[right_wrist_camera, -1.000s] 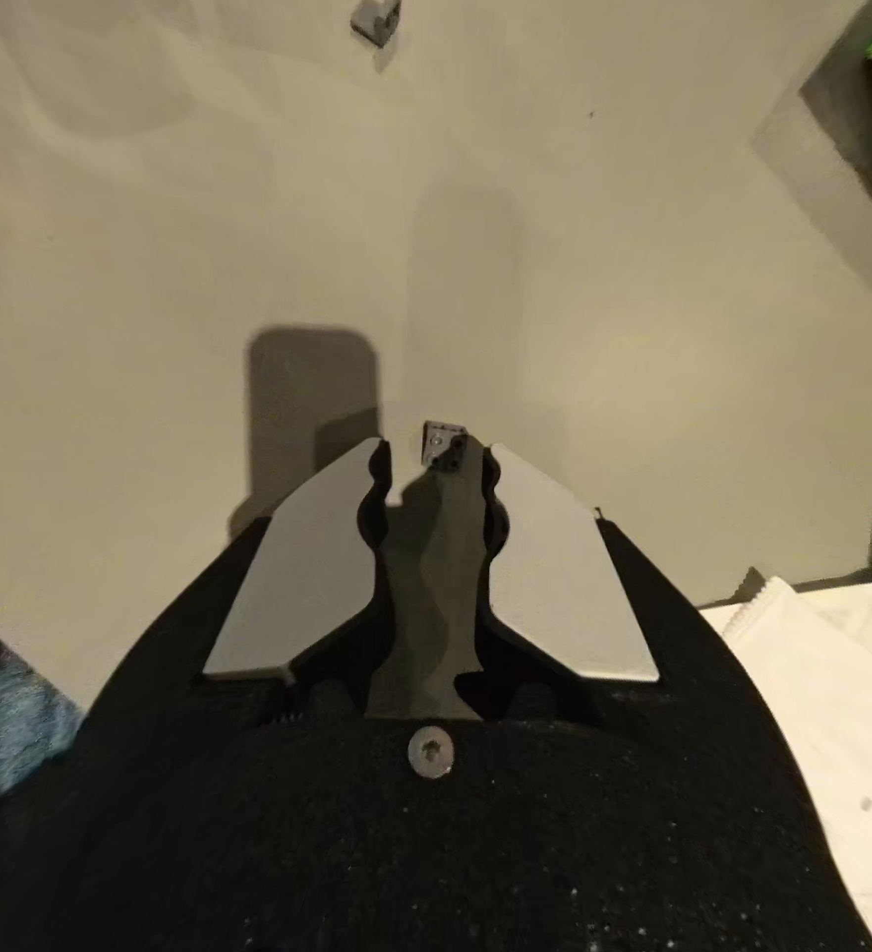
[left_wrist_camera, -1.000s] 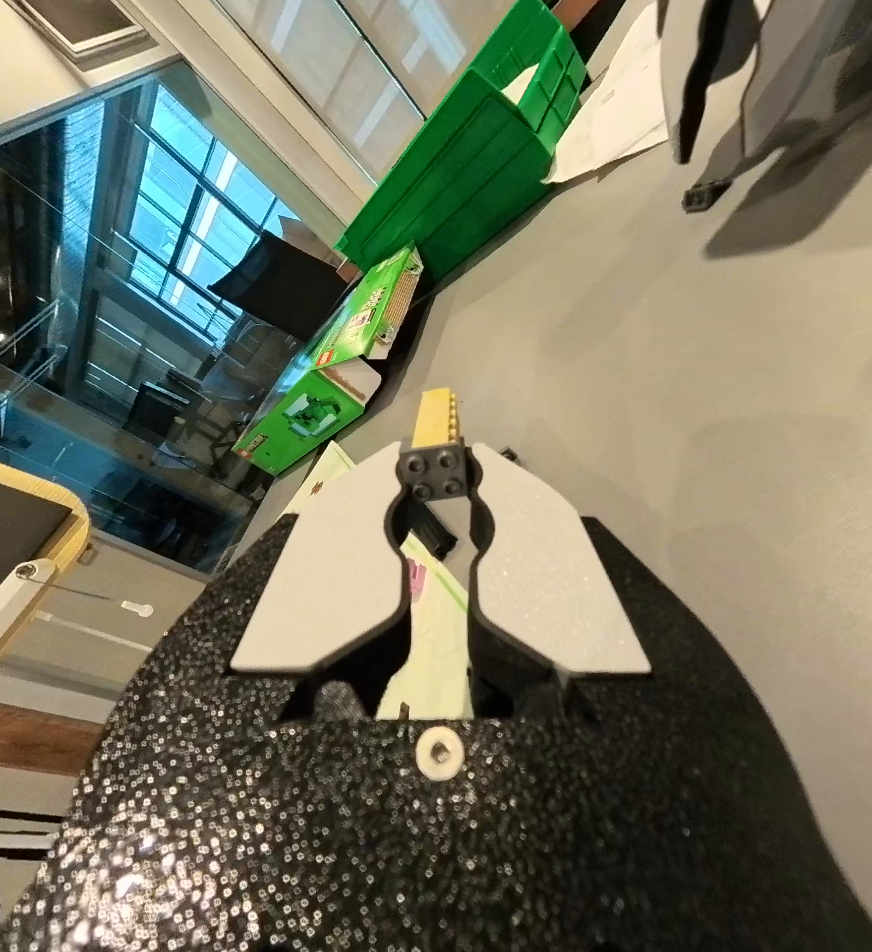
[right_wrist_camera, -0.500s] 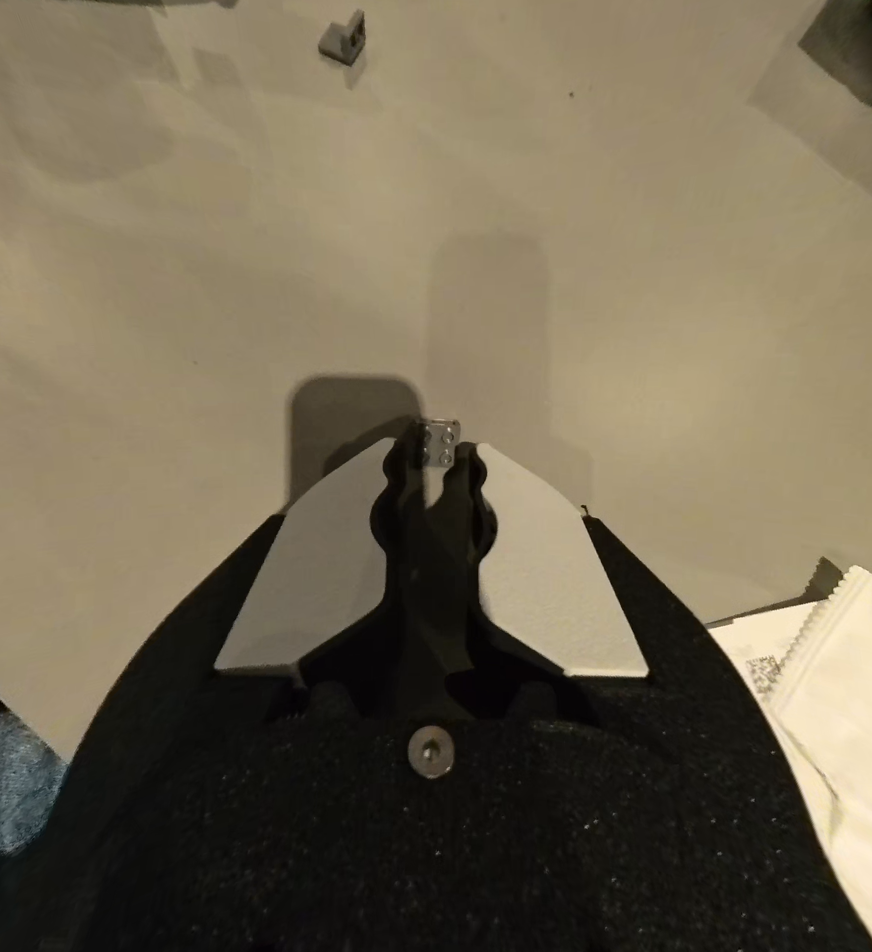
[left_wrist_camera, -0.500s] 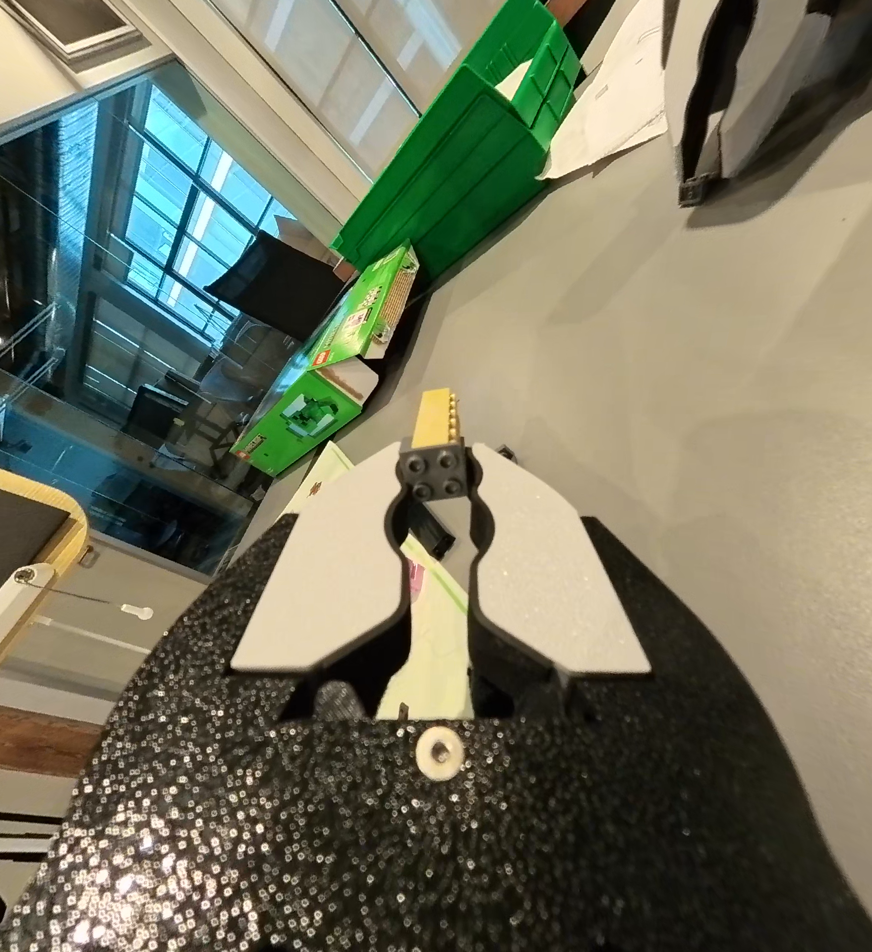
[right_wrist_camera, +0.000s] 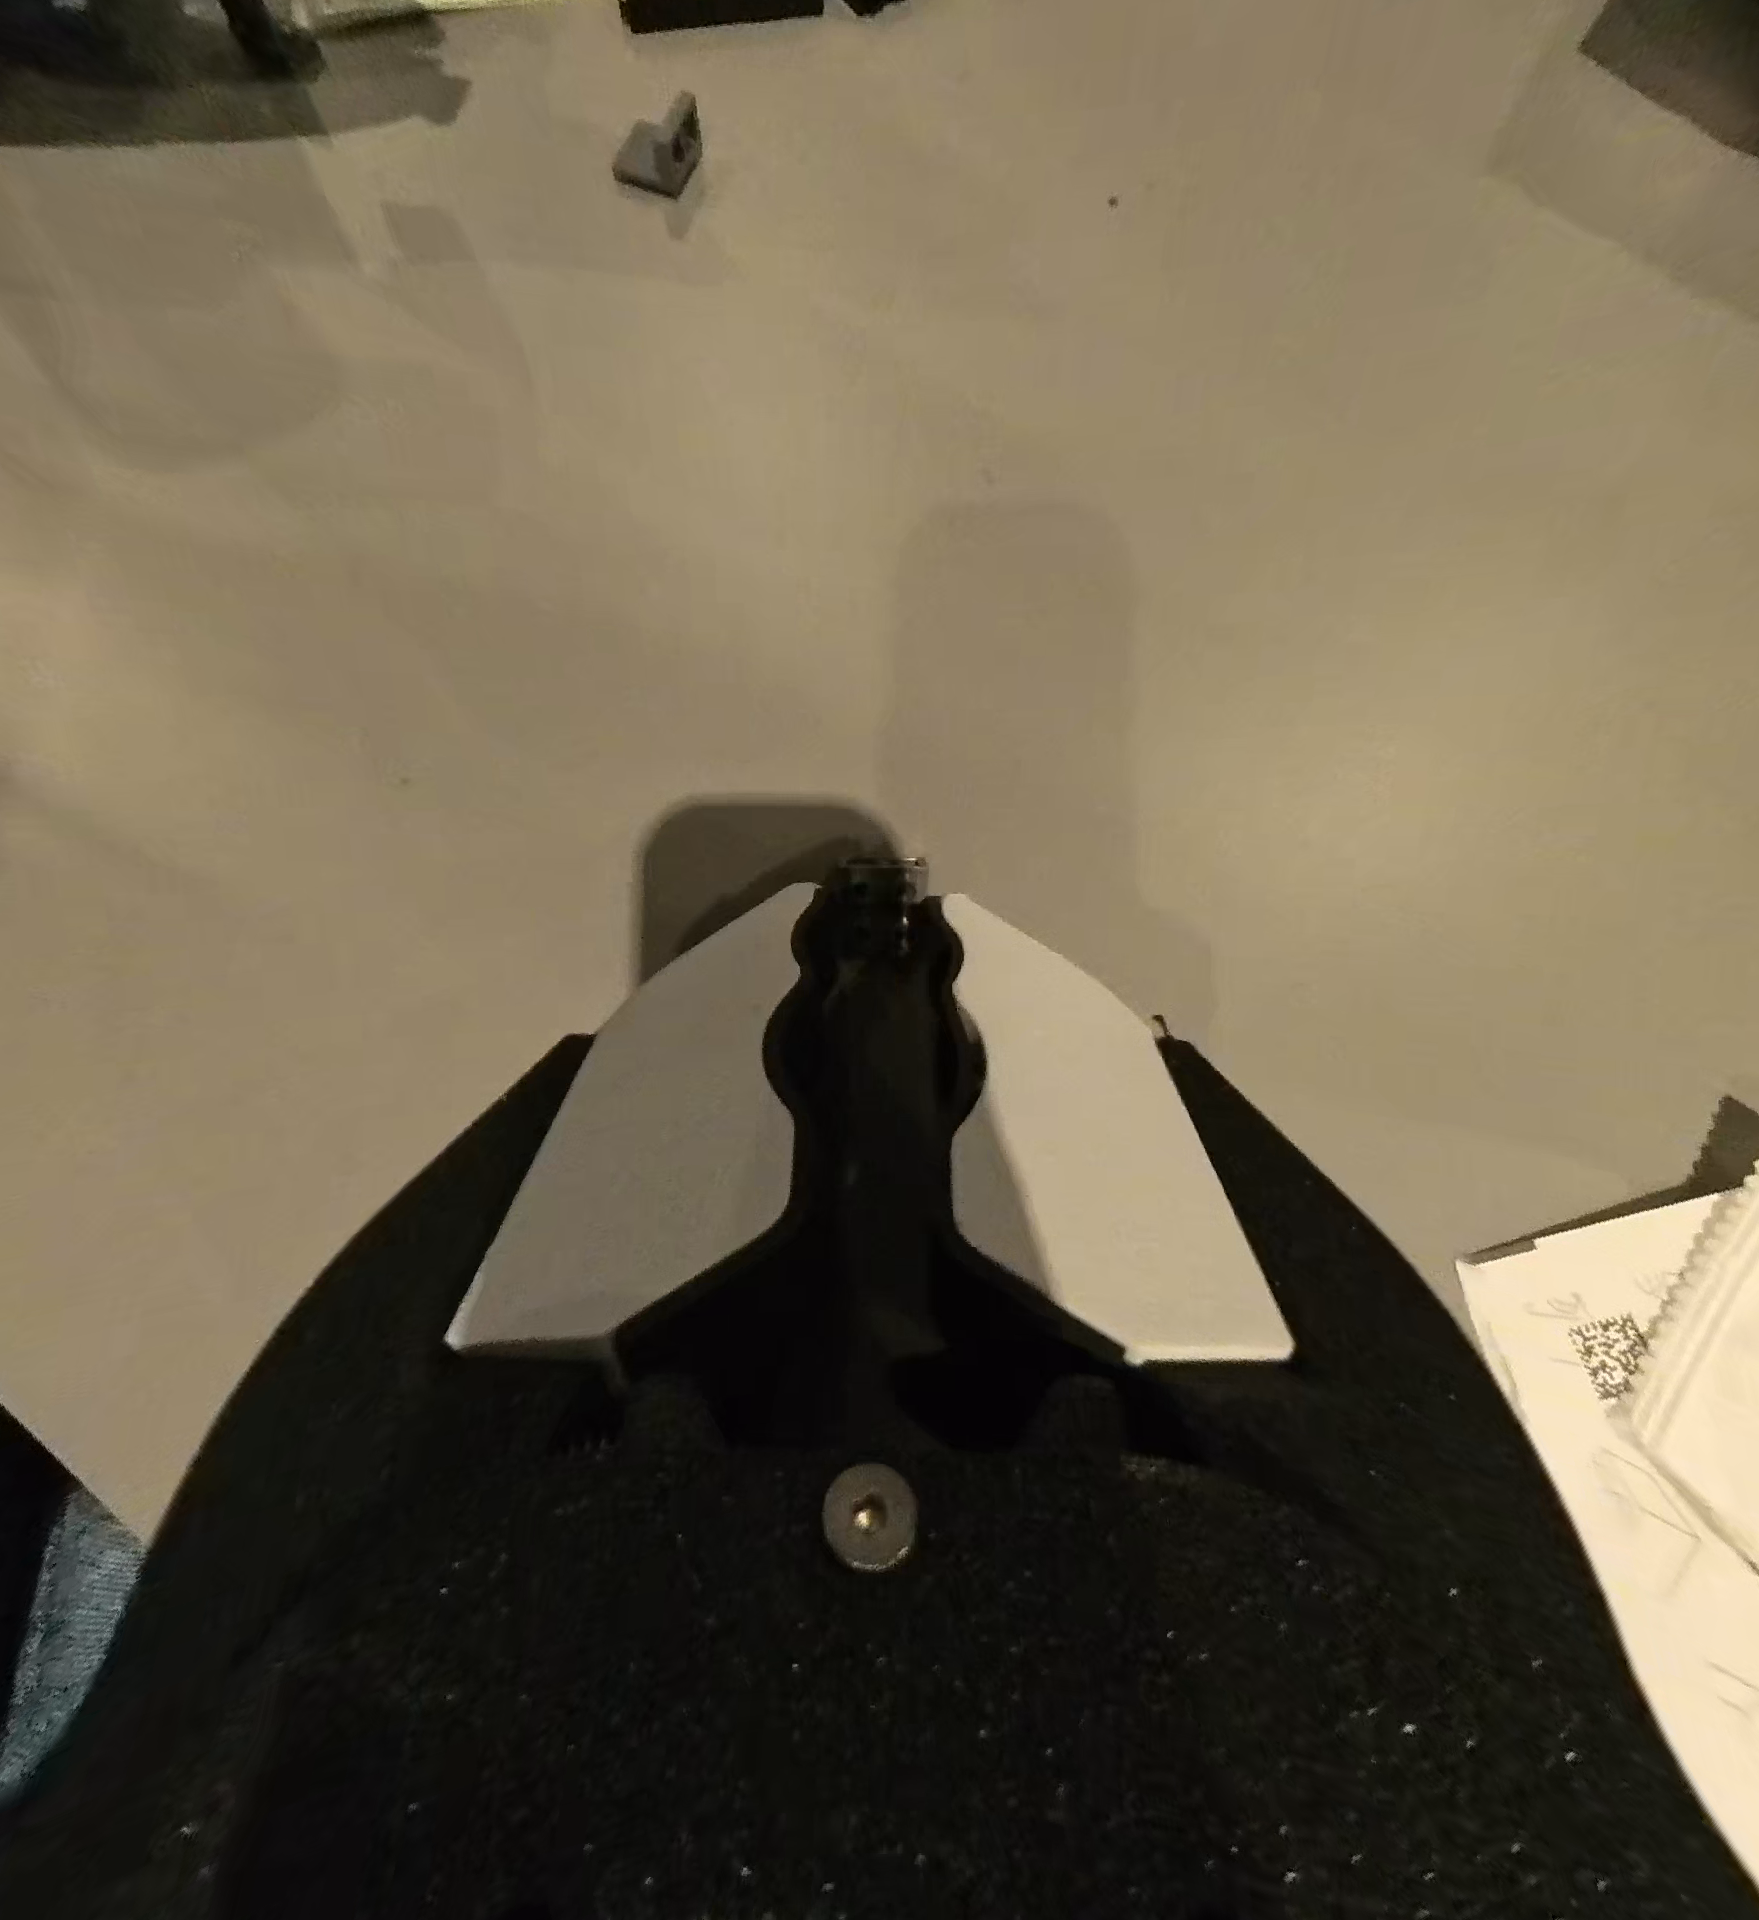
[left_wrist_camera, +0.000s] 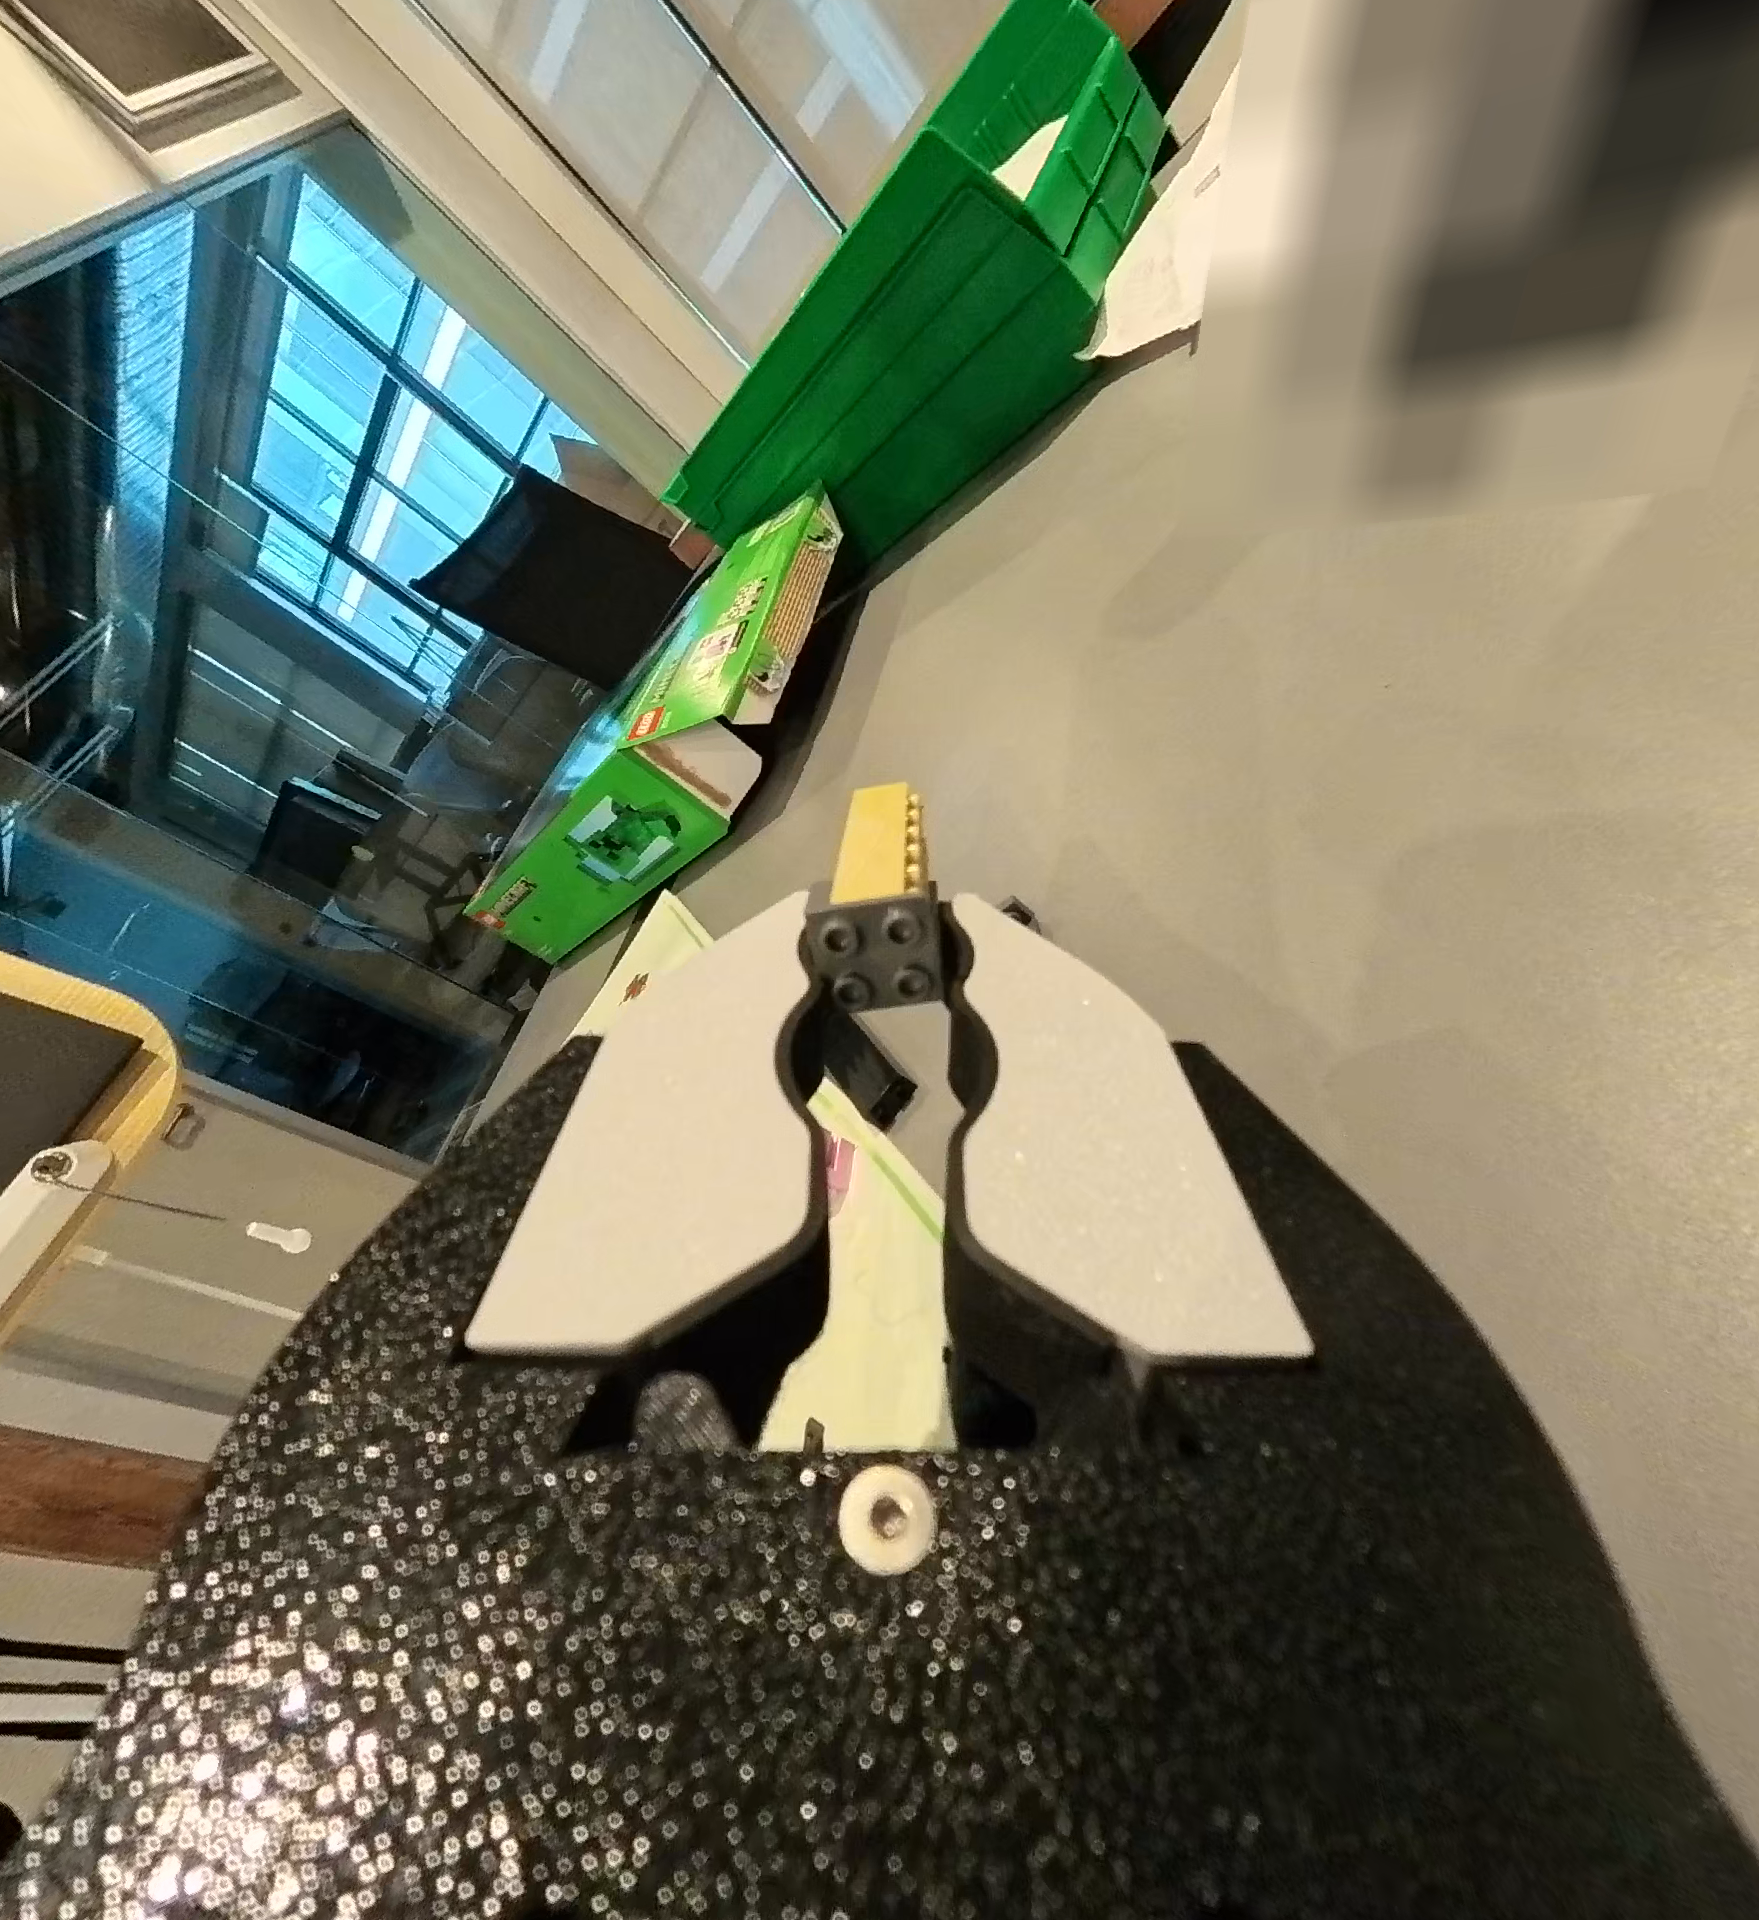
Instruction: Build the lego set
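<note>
Left wrist view, taking the left gripper (left_wrist_camera: pixel 880 961) as landmark. Far to its left: a glass partition (left_wrist_camera: pixel 179 582) with dark window panes behind. Closer, up and left of the tips: two green set boxes (left_wrist_camera: pixel 605 873), one leaning on the other, standing on the grey table (left_wrist_camera: pixel 1426 935). Above those, a stack of green bins (left_wrist_camera: pixel 916 343). The jaws pinch a dark grey 2x2 brick (left_wrist_camera: pixel 877 958), studs facing the camera. A tan studded plate (left_wrist_camera: pixel 880 850) sticks out from behind that brick, away from the camera (whether the two are joined cannot be told). Seen through the gap under the brick: a black piece (left_wrist_camera: pixel 870 1070) lying on a pale instruction sheet (left_wrist_camera: pixel 875 1278). Up and right of the gripper, a heavily blurred dark shape; no identification possible.

Right wrist view, landmark the right gripper (right_wrist_camera: pixel 880 883). Up and left of it, well apart: a small grey bracket piece (right_wrist_camera: pixel 662 156) resting on the table (right_wrist_camera: pixel 1374 623). The jaws are drawn close, pinching a small dark studded piece (right_wrist_camera: pixel 880 878) at the very tips; it sits above its own shadow on the table. To the lower right: a white paper bag with a serrated edge (right_wrist_camera: pixel 1706 1382).
</note>
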### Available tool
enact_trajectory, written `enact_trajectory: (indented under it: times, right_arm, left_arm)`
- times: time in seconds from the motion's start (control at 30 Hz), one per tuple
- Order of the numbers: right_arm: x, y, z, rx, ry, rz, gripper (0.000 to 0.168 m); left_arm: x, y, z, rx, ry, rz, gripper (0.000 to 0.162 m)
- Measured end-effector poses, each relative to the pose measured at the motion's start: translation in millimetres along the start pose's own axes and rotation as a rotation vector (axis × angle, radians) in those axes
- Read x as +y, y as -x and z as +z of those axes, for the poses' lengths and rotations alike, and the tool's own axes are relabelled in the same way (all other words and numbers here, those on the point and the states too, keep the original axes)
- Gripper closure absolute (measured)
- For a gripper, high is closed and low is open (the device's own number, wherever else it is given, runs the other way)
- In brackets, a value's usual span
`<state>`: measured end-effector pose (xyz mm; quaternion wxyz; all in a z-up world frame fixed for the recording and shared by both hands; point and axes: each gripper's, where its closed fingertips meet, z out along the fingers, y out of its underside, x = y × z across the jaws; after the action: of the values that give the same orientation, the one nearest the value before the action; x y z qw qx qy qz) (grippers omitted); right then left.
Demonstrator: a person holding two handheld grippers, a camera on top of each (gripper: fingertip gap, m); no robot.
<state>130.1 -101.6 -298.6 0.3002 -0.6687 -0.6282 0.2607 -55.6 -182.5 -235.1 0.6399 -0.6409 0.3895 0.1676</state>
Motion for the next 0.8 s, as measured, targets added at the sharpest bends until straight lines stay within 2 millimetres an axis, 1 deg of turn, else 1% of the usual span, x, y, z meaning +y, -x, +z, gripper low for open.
enact_trajectory:
  times: [0.17, 0.23, 0.3, 0.33, 0.4, 0.47, 0.57, 0.6, 0.67, 0.8]
  right_arm:
    - [-1.3, 0.3, 0.7, 0.008, -0.008, 0.008, 0.153]
    - [-10.0, 6.3, 2.7, -0.003, -0.027, 0.007, 0.152]
    - [-28.2, 14.2, 6.2, -0.011, -0.055, 0.006, 0.152]
    - [-41.3, 20.4, 8.4, -0.024, -0.077, 0.004, 0.152]
    - [-71.8, 36.1, 13.1, -0.055, -0.131, 0.01, 0.153]
    - [-100.7, 56.1, 18.5, -0.105, -0.173, 0.019, 0.153]
    - [-135.3, 76.7, 26.5, -0.112, -0.228, -0.013, 0.153]
    - [-143.8, 82.3, 29.8, -0.107, -0.242, -0.02, 0.153]
    - [-154.8, 92.6, 36.6, -0.096, -0.26, -0.03, 0.153]
    - [-162.8, 105.7, 49.2, -0.083, -0.284, -0.034, 0.153]
  left_arm:
    - [0.3, -0.1, 0.1, 0.0, 0.001, 0.0, 0.143]
    - [0.5, -0.1, 0.2, 0.001, 0.002, -0.002, 0.144]
    - [0.8, 0.5, 0.2, 0.0, 0.001, -0.01, 0.144]
    - [1.0, 1.0, 0.3, -0.002, 0.002, -0.013, 0.144]
    - [1.7, 1.1, 0.4, -0.003, 0.006, -0.013, 0.144]
    - [1.8, 0.5, 0.7, -0.004, 0.009, -0.001, 0.144]
    - [2.2, -0.9, 1.6, -0.009, 0.021, 0.028, 0.143]
    - [3.1, -1.4, 2.1, -0.013, 0.033, 0.046, 0.143]
    - [4.7, -3.3, 3.4, -0.019, 0.057, 0.091, 0.143]
    - [2.4, -9.4, 5.3, -0.01, 0.064, 0.159, 0.144]
